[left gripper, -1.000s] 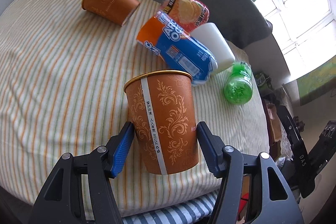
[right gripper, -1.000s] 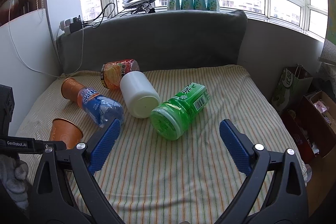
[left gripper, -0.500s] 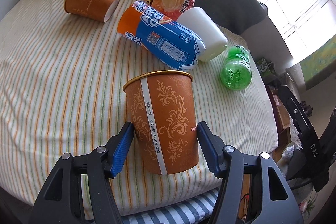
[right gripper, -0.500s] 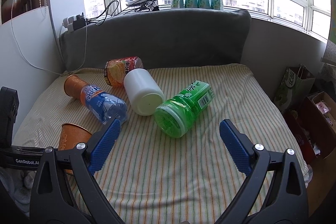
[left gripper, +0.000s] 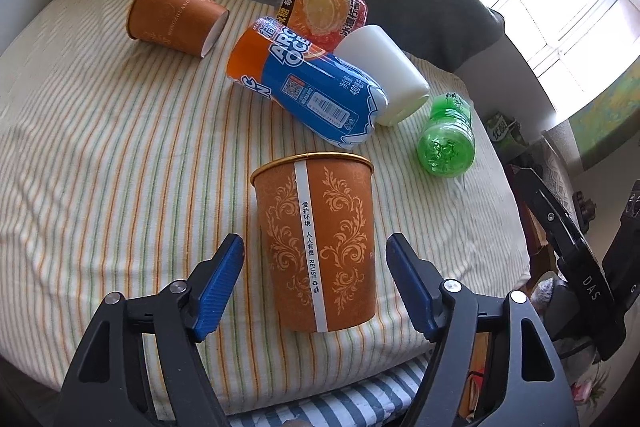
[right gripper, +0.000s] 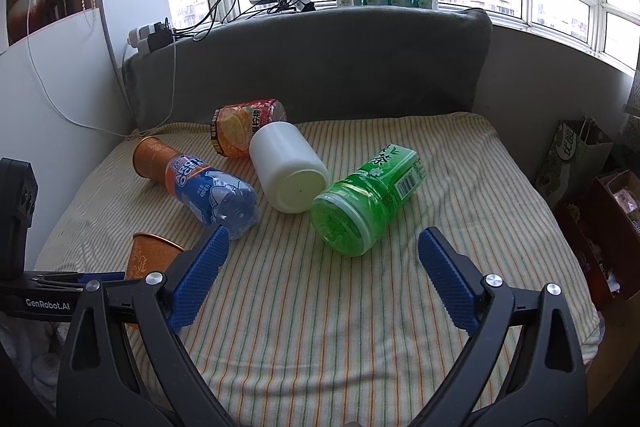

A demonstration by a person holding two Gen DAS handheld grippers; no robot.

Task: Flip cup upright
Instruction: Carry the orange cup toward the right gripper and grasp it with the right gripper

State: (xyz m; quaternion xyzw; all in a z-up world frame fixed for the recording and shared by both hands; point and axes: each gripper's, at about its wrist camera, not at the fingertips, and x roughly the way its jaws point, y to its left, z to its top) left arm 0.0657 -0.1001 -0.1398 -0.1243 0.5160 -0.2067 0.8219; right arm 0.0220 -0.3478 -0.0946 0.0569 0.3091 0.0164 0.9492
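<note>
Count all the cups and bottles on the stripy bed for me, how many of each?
Orange paper cups: 2, one upright, one lying
Plastic drink bottles: 3, blue, orange-red, green
White container: 1
Total: 6

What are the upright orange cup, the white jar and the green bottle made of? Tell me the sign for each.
Orange cup: likely paper, matte, with a glued side seam and rolled gold rim.
White jar: seemingly opaque plastic, smooth with a soft sheen and moulded base.
Green bottle: translucent plastic, glossy, wrapped in a printed film label.

right gripper (right gripper: 322,267) fingers apart, green bottle (right gripper: 366,203) lying
</note>
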